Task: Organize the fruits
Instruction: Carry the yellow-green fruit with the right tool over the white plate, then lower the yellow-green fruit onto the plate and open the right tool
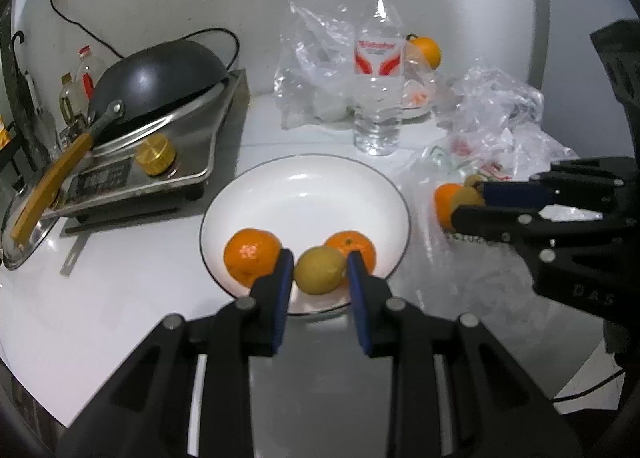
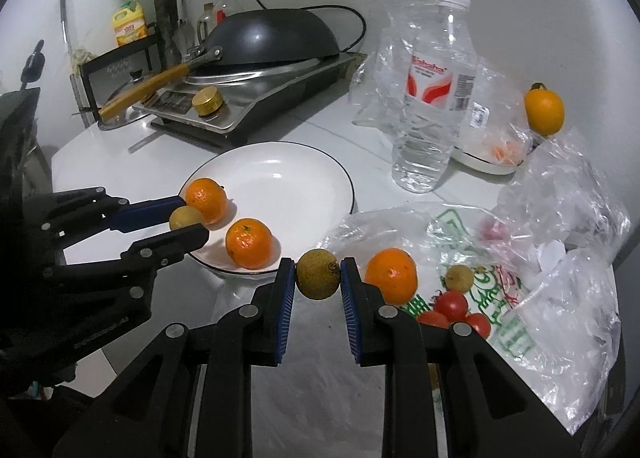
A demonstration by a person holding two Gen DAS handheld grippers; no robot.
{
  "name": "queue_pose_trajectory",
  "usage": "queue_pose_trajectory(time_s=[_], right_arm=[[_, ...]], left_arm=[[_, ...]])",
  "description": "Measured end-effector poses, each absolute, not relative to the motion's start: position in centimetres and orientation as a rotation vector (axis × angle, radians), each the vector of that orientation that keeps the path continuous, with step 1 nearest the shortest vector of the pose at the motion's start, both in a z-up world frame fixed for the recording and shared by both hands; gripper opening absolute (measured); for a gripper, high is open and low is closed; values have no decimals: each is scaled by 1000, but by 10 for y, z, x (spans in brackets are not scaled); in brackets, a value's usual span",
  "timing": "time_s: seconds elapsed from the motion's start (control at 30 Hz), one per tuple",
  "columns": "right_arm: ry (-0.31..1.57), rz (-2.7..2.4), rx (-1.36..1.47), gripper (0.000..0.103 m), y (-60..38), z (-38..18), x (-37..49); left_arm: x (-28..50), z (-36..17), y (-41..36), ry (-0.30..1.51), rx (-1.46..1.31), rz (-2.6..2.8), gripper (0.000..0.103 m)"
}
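A white plate (image 1: 304, 186) holds two oranges (image 1: 251, 256) (image 1: 354, 246). My left gripper (image 1: 320, 272) is shut on a small yellow-green fruit (image 1: 320, 270) just over the plate's near rim; it also shows in the right wrist view (image 2: 186, 217). My right gripper (image 2: 318, 276) is shut on a brownish-yellow fruit (image 2: 318, 274), held right of the plate (image 2: 288, 166) above the plastic bag (image 2: 500, 270). An orange (image 2: 391, 276), a small yellowish fruit (image 2: 460, 278) and red tomatoes (image 2: 452, 304) lie on the bag.
A water bottle (image 2: 434, 98) stands behind the plate. A stove with an upturned black wok (image 2: 272, 36) sits at back left. Another orange (image 2: 544, 110) sits by a small dish (image 2: 488, 162) at back right. Crumpled clear bags (image 2: 568, 198) lie right.
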State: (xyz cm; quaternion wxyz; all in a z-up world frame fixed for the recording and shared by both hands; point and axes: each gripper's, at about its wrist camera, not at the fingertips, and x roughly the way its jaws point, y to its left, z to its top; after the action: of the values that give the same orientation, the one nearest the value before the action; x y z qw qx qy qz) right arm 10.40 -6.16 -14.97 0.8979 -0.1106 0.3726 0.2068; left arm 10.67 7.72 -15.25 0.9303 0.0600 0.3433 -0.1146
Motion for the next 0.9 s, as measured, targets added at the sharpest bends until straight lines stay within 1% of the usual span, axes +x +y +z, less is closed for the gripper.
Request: queue_pose_trajectory(time_s=[0.5,0.57,0.67,0.73,0.77,0.9], right_arm=[[787,450,-249,25,-46,-153,118],[785,453,-256,25,-42,-153,120],[780,456,-261,25,-38,-151,123],[775,462,-263,25,-34,-149,126],[774,466,-266,25,-31,-148,127],[771,484,-281,25,-17,-147,133]], left_arm=[[126,-170,87,758,106,-223,30],[125,-167,87,747,103,-226,34],[124,-159,93,719,87,-220,35],[123,-154,98,699,80,-209,41],[123,-152,101,690,74,-202,42],[125,-146,120,665,46,-170,43]])
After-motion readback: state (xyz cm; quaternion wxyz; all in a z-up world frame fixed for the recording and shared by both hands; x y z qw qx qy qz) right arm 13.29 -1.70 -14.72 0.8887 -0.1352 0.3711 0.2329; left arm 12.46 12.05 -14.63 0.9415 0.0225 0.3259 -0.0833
